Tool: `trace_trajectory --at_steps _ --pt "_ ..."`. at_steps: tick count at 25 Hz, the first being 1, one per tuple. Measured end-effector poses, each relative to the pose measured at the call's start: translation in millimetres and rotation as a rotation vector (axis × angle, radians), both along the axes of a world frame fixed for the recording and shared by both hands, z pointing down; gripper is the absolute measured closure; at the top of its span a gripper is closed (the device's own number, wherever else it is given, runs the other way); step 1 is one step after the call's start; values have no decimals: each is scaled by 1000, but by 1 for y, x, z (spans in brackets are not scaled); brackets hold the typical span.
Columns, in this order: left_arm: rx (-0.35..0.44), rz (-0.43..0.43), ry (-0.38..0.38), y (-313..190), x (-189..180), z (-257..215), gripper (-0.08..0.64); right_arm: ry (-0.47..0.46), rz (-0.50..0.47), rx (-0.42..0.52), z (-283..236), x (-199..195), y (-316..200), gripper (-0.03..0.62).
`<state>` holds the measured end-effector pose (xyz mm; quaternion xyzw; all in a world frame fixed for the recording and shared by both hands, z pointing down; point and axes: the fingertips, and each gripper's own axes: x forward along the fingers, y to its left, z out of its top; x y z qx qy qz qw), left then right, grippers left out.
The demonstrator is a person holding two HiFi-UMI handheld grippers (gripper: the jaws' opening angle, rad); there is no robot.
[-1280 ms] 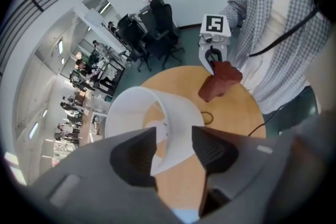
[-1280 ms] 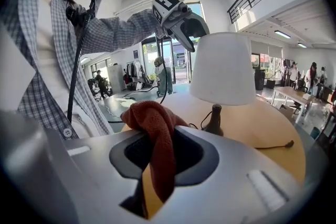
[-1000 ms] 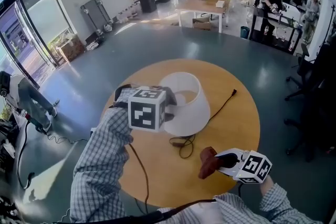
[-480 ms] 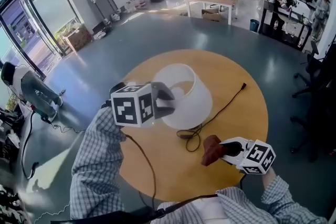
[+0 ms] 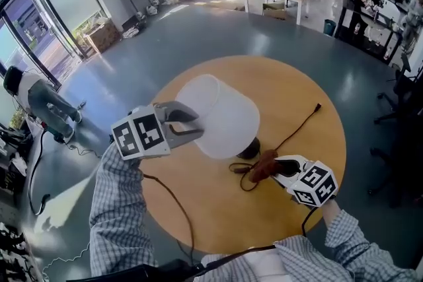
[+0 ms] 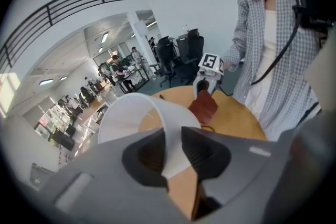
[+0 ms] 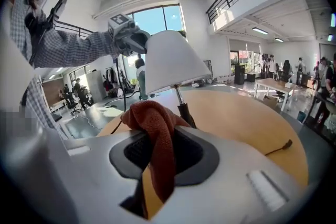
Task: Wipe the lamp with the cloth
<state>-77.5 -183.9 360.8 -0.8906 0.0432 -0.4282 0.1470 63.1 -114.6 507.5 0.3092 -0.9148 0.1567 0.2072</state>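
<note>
The left gripper (image 5: 192, 125), on an outstretched checked-sleeved arm, clamps its jaws on the lampshade (image 5: 226, 117) rim; the right gripper (image 5: 277, 167), nearer the body, pinches the cloth (image 5: 262, 166).

- Lampshade (image 5: 221, 117): white.
- Cloth (image 5: 262, 167): rust-red.
- Table (image 5: 297, 92): light wood tone.
- Cord (image 5: 295, 129): black.
- Sleeve (image 5: 119, 201): grey-and-white check.
- Left gripper (image 6: 173, 152), right gripper (image 5: 276, 167): grey, with black-and-white square markers.
- Floor (image 5: 125, 69): blue-grey.

The left gripper (image 6: 176, 152) pinches the rim of the white lampshade (image 6: 137, 113), one pad inside, one outside. Beyond, over the round wooden table (image 6: 239, 119), the right gripper (image 6: 202, 94) grips a rust-red cloth (image 6: 203, 108), with a person (image 6: 273, 39) in a checked shirt alongside.
</note>
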Motion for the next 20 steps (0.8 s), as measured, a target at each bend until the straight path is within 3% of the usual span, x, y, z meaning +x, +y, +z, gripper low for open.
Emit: trace_trajectory --at_steps 4,7,10,15,20 --pt "-15 -43 57 -14 -13 -2 471 -9 50 -15 -3 -13 -41 500" --pt "-46 -80 86 -18 -23 0 468 35 75 10 0 -27 -72 500" --pt "-56 -114 115 -26 -28 3 462 18 94 46 -2 -39 -102 500" --pt "-26 -119 174 -38 -32 0 459 -30 55 103 -9 -72 -134 500" --pt "-21 -110 184 -45 -26 -5 456 -47 48 132 -11 -95 -162 500"
